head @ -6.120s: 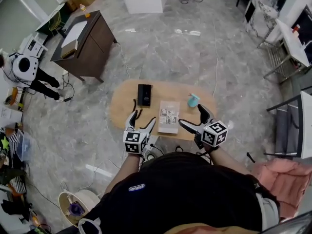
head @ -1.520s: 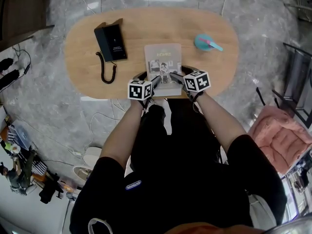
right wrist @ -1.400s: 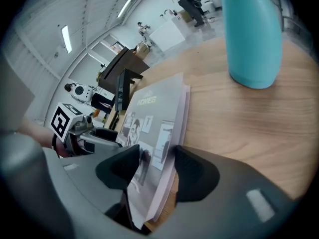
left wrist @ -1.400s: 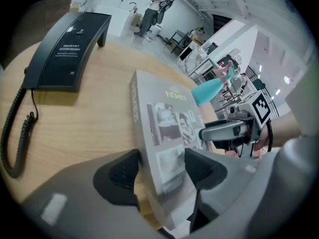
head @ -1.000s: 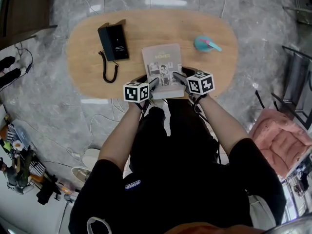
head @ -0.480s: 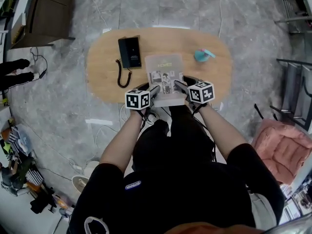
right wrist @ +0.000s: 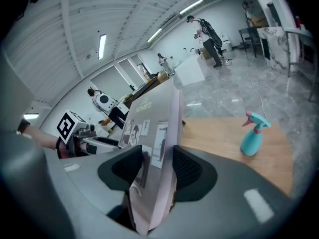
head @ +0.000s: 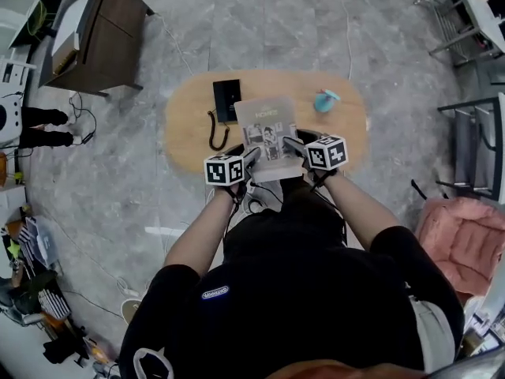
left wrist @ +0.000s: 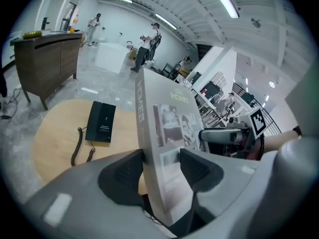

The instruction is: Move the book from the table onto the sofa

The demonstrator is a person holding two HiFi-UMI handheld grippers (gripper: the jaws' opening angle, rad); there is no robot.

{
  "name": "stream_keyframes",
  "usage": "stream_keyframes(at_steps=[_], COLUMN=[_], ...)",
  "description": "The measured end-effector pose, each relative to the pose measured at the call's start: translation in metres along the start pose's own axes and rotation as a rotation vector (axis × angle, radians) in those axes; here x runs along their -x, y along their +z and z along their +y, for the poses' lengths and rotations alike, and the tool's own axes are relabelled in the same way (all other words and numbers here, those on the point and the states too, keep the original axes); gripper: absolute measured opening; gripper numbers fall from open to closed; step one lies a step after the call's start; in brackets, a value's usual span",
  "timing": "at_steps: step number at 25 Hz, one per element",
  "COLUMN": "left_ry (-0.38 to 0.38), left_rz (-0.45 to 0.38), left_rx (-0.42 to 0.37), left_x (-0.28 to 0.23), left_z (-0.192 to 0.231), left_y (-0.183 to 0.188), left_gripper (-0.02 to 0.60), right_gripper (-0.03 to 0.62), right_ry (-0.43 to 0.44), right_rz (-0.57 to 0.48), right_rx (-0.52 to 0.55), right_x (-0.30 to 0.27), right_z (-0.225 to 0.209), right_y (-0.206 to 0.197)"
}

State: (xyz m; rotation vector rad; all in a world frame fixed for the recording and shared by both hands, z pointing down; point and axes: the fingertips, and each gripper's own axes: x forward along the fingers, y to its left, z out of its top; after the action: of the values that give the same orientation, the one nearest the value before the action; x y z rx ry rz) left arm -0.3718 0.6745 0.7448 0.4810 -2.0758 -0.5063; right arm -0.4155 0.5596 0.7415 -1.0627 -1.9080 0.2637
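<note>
Head view has the book [head: 267, 136] up off the oval wooden counter [head: 185, 129], tilted over its near edge. The left claw [head: 251, 156] is clamped on the book's left edge and the right claw [head: 290, 144] on its right edge. A black corded phone [head: 227, 99] and a teal spray bottle [head: 325, 100] sit on the counter, well apart. Room's got a grey marble floor [head: 260, 30], a dark wooden cabinet [head: 99, 34] at far left and a pink cushion [head: 458, 235] at right.
</note>
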Motion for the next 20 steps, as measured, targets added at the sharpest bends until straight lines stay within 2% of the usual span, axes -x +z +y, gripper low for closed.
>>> stream_keyframes(at_steps=[7, 13, 20], left_ry=[-0.025, -0.082, -0.165], left_rz=[-0.083, -0.169, -0.214], left_rx=[-0.023, -0.094, -0.158], left_x=[0.065, 0.114, 0.138], left_z=[-0.014, -0.037, -0.074], left_y=[0.018, 0.043, 0.064], left_gripper=[0.238, 0.236, 0.232], right_gripper=[0.215, 0.212, 0.21], right_ry=[-0.039, -0.07, -0.136], right_rz=[-0.063, -0.176, -0.279], right_rx=[0.087, 0.135, 0.15], right_x=[0.03, 0.065, 0.112], right_z=[0.066, 0.113, 0.137], right_y=[0.032, 0.058, 0.077])
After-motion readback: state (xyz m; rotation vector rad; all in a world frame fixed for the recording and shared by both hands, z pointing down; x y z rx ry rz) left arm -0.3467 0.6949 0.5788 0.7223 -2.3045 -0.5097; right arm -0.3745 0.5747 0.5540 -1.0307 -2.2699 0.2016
